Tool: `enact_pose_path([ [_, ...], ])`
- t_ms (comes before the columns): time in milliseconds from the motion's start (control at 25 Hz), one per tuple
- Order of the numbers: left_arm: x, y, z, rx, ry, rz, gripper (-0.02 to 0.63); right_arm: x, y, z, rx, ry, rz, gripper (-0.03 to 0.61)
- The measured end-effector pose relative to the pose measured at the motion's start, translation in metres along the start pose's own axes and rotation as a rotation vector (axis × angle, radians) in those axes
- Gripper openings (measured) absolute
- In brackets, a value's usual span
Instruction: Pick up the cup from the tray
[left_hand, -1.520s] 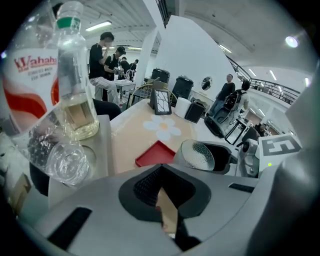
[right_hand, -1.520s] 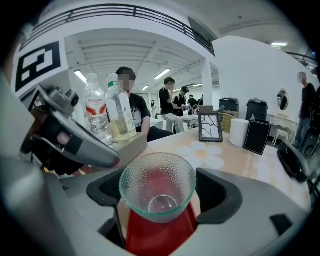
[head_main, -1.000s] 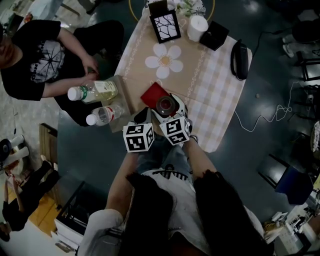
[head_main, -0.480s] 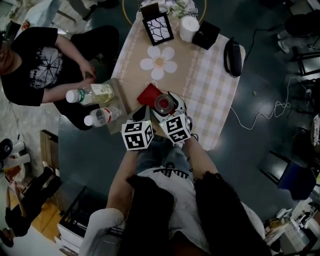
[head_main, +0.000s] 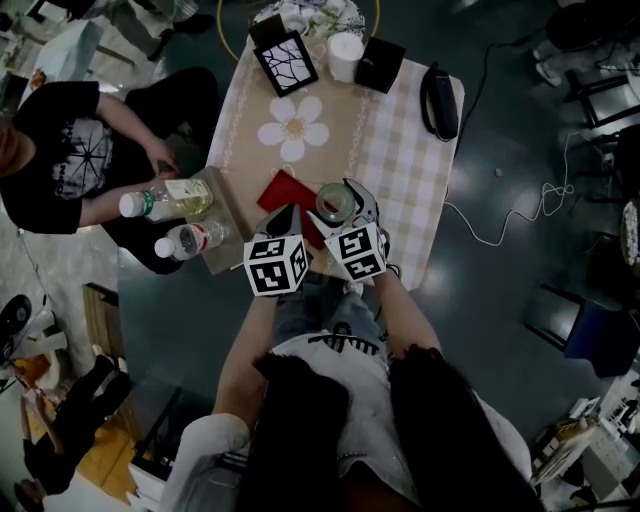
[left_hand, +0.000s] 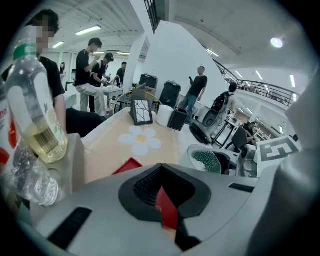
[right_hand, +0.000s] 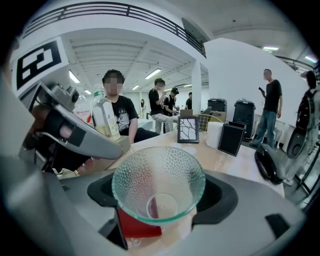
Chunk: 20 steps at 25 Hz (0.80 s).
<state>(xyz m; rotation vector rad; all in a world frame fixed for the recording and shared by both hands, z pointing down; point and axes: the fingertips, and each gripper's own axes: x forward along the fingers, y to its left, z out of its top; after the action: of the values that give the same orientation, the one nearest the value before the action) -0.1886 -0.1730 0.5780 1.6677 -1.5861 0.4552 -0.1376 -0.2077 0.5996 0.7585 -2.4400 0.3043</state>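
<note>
**Cup rising off the tray in the right gripper**

Lifted since a second ago, the cup (head_main: 331, 201) is now showing as clear glass beside the tray (head_main: 285, 188) rather than sitting dark on its near right corner. The whole scene is also sliding leftward in the head view.

Near the table's (head_main: 410, 190) near edge, the right gripper (head_main: 335, 205) is holding the cup. In the right gripper view its fingers (right_hand: 222, 200) are standing fairly wide, pressing on either side of the glass bowl, and the red tray is showing through the cup's base below it. The cup is sitting upright and looking empty.

The left gripper (head_main: 283, 222) is hovering just beside it, over the tray's near edge. Its fingertips are meeting with nothing between them; only a sliver of red tray is showing through the hollow behind them.

Judging by this, the grasp is done and the lift is under way, though how far the cup is clearing the tray is hard to tell. What is remaining is carrying it fully clear.

Further in, a flower mat (head_main: 293, 130) is lying mid-table. At the far edge a frame (head_main: 283, 62), a white roll (head_main: 345, 55) and a black box (head_main: 380, 65) are standing in a row. A black pouch (head_main: 440, 100) is lying near the far right corner.
</note>
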Motion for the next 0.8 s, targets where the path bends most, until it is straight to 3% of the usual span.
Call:
enact_pose_path([
  [360, 0.012, -0.052, 0.008, 0.112, -0.004, -0.087, 0.006, -0.038, -0.033, -0.022, 0.039, 0.016, -0.097, 0.407],
  [800, 0.019, -0.099, -0.013, 0.161, 0.032, -0.162, 0.006, -0.078, -0.061, -0.059, 0.1, 0.034, -0.182, 0.407],
])
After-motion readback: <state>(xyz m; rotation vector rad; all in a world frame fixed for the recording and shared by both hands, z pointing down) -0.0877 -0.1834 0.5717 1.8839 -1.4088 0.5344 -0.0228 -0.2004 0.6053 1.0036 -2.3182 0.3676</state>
